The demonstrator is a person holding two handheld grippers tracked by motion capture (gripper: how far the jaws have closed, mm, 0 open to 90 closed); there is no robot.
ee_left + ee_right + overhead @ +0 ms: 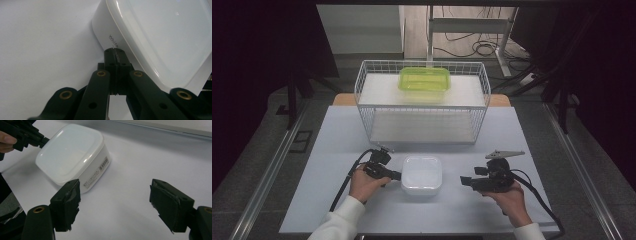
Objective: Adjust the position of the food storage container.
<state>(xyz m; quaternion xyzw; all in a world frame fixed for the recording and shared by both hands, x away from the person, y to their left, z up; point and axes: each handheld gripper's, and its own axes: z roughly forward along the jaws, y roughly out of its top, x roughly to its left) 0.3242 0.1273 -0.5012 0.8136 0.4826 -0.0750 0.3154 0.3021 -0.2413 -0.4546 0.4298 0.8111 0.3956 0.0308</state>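
Left gripper, closed, touches white lidded container; contents hidden.

A lab or test room is indicated rather than a home. A plain pale-grey work table is set on a grey floor, flanked by dark curtains by which the space is screened off. Loose black cables are seen trailing across the floor behind, beside the white metal legs of a desk frame. A white wire-mesh rack is placed on the table as a staged prop, and a lime-green transparent plastic box is set on it.
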